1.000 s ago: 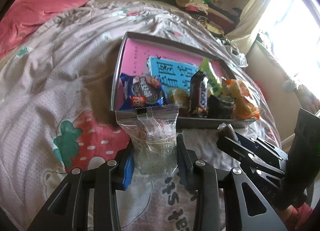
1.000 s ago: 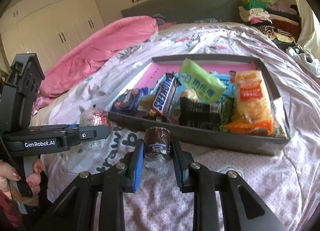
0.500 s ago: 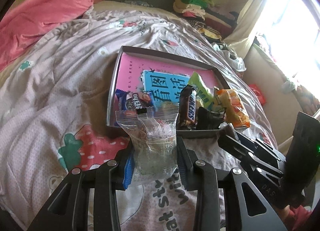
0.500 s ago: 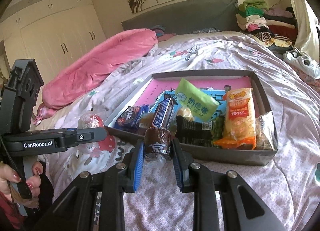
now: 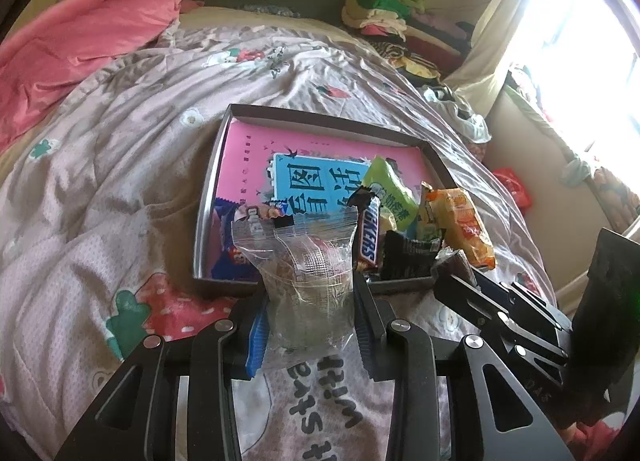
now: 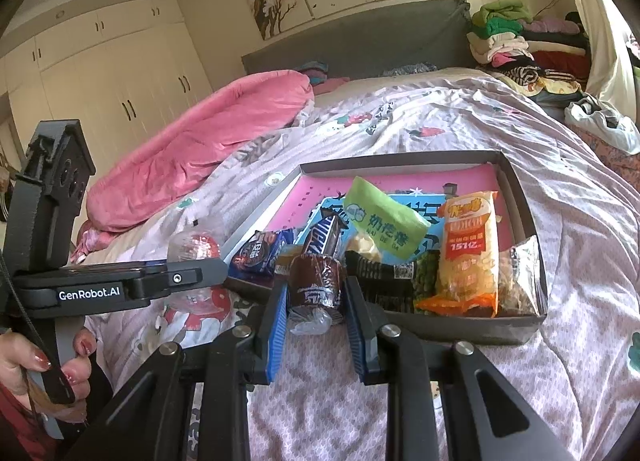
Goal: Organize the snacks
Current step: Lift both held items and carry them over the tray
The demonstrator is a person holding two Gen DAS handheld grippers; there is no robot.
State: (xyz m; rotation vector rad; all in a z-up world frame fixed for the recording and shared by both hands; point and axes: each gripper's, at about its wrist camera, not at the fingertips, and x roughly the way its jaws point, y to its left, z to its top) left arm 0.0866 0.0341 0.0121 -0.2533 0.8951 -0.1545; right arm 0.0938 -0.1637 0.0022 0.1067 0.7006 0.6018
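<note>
1. Fingers first: both grippers are clamped on a snack. The left gripper [image 5: 310, 325] squeezes a clear plastic packet [image 5: 304, 261] with something brownish inside, blue pads pressed into both of its sides. The right gripper [image 6: 316, 321] is pinched on a small brown wrapped cake [image 6: 316, 281].

2. Both snacks hang above the bedspread [image 5: 100, 189], just short of the near wall of the box [image 6: 460, 327]. Neither one is over the box yet, so I'd call this the carry step, two items at once.

3. The box sits mid-bed and its near end is already crowded: cookie pack [image 6: 260, 253] in the near-left corner, Snickers bar [image 6: 326, 237] propped up beside it, green packet [image 6: 384, 221] leaning behind, orange bag [image 6: 472, 249] along the right wall, plus dark packs along the near edge.

4. The far half is mostly bare pink liner [image 5: 280, 141], so that looks like the free spot.

5. Next move, as I read it: carry each snack over the near wall, past the pile, and let go above the liner. The Snickers stands tall right in the path, so I'd go over it rather than through.

6. The clear packet is floppy and could snag the rim on the way in.
</note>
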